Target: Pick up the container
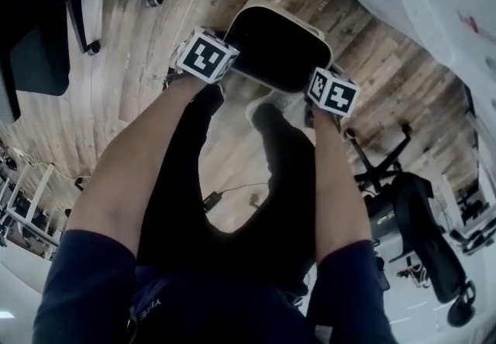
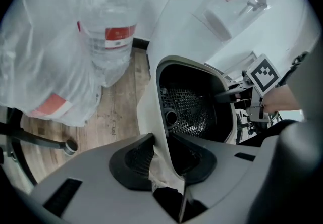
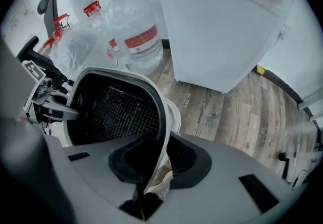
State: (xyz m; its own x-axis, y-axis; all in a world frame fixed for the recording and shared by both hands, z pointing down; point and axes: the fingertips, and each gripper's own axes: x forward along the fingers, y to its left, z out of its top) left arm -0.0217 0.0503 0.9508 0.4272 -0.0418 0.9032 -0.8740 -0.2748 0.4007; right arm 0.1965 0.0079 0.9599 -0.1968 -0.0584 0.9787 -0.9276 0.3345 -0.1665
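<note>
The container (image 1: 275,44) is a cream bin with a black inside and a mesh bottom (image 2: 189,107), seen over the wooden floor in front of the person. My left gripper (image 1: 221,70) is at its left rim. In the left gripper view the two black pads (image 2: 136,160) press on the thin cream wall, so the left gripper (image 2: 164,155) is shut on it. My right gripper (image 1: 316,87) is at the opposite rim, and the right gripper (image 3: 154,160) is shut on that wall too. Each gripper view shows the other gripper across the container (image 3: 121,109).
Large water bottles (image 3: 136,31) and a clear plastic bag (image 2: 40,66) stand on the floor beyond the container. A white cabinet (image 3: 222,26) is to the right of them. Office chairs (image 1: 411,211) stand at the right and another chair (image 1: 46,32) at the upper left.
</note>
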